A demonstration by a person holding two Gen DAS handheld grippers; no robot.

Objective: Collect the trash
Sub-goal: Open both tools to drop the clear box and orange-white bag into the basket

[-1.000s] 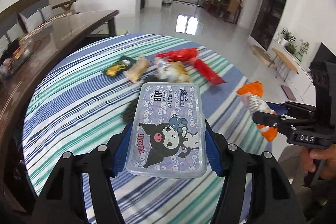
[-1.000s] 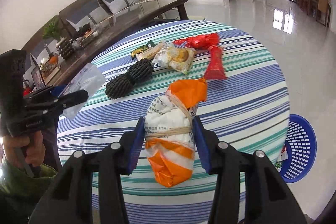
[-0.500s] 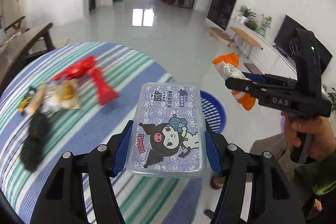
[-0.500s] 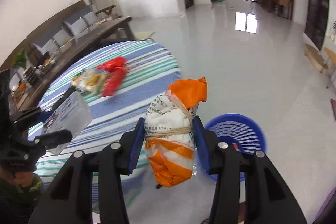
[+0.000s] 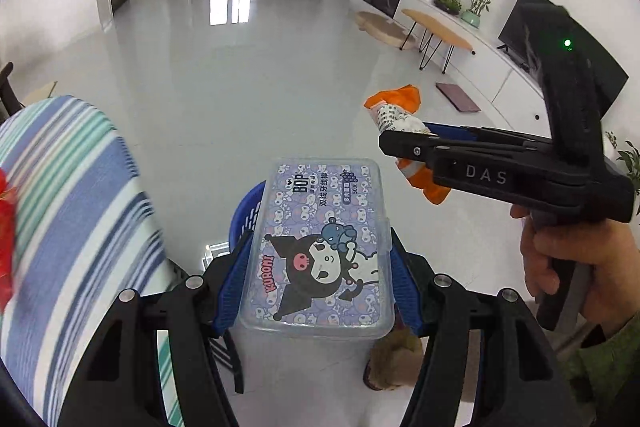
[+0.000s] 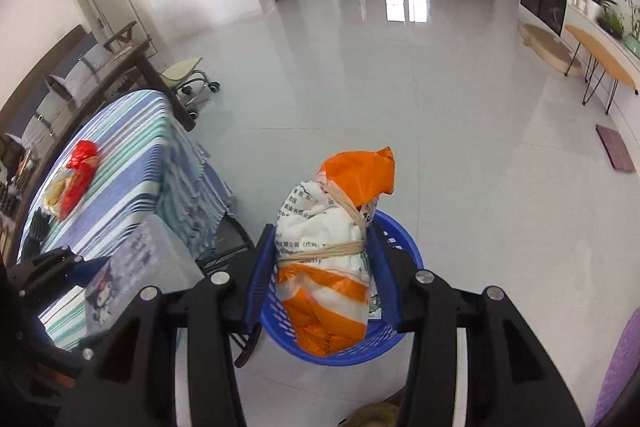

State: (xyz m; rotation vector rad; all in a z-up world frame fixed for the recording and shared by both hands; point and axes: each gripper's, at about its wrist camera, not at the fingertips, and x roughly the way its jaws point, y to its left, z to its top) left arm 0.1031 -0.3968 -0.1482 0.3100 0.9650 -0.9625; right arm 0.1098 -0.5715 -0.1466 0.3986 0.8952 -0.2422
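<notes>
A clear plastic box (image 5: 318,247) printed with a cartoon character is being clamped flat between the blue pads of the left gripper (image 5: 318,267), and it is being held over the pale floor just beside the striped tablecloth (image 5: 76,211), with part of a blue basket (image 5: 248,211) showing behind it. An orange and white bag (image 6: 332,255) bound with rubber bands is being gripped upright between the pads of the right gripper (image 6: 324,267), directly above the blue basket (image 6: 404,251) standing on the floor beside the table. Red wrappers (image 6: 78,171) and other scraps are being left lying on the tablecloth (image 6: 132,163). The right gripper's handle is being held by a hand (image 5: 580,267)
</notes>
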